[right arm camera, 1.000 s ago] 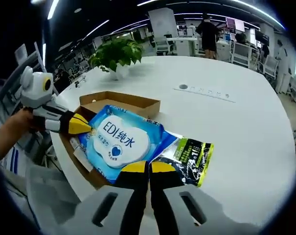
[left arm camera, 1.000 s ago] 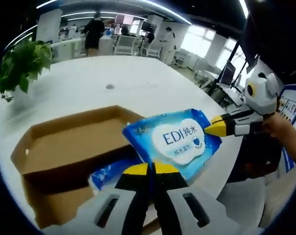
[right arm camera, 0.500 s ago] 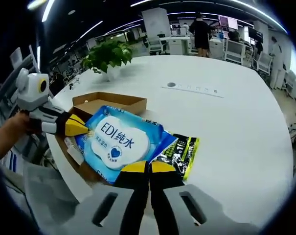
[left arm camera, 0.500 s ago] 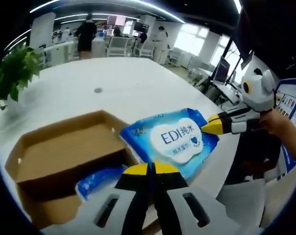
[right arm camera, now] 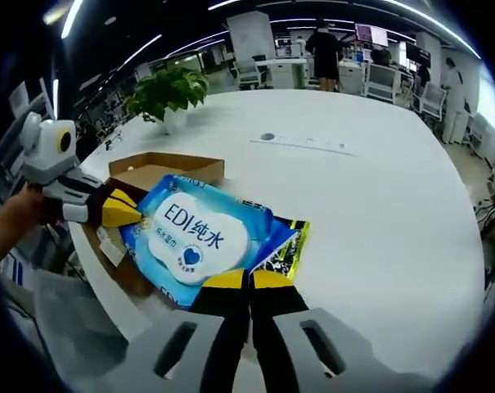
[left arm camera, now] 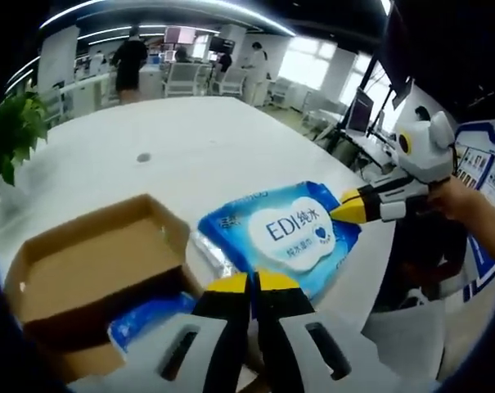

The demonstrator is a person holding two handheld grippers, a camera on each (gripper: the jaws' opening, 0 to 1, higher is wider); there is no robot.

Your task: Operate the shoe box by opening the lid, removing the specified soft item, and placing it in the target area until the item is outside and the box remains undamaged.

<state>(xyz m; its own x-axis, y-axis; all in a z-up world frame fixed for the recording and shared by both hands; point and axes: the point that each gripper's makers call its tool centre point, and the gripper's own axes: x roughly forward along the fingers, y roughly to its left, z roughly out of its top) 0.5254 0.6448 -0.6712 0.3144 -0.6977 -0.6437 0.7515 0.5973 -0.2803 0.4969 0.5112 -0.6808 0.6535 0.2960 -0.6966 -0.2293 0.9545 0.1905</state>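
Left gripper (left arm camera: 249, 282) and right gripper (right arm camera: 249, 280), each with yellow-tipped jaws pressed together on opposite edges of a blue wet-wipes pack (left arm camera: 285, 236) printed "EDI", held between them above the round white table (left arm camera: 198, 147). In the left gripper view the right gripper enters from the right, its tip pinching the pack's far corner, with the person's hand (left arm camera: 468, 205) behind it; in the right gripper view the left gripper (right arm camera: 120, 211) enters from the left, clamped on the pack's opposite edge. The open cardboard shoe box (left arm camera: 83, 262) lies on the table beside and partly under the pack, its lid off; a second blue packet (left arm camera: 149, 315) lies inside it. A black-and-green packet (right arm camera: 286, 246) lies on the table, partly covered by the wipes pack. A potted plant (right arm camera: 167, 92) stands on the table beyond the box. People (right arm camera: 322, 47) stand among desks in the office background
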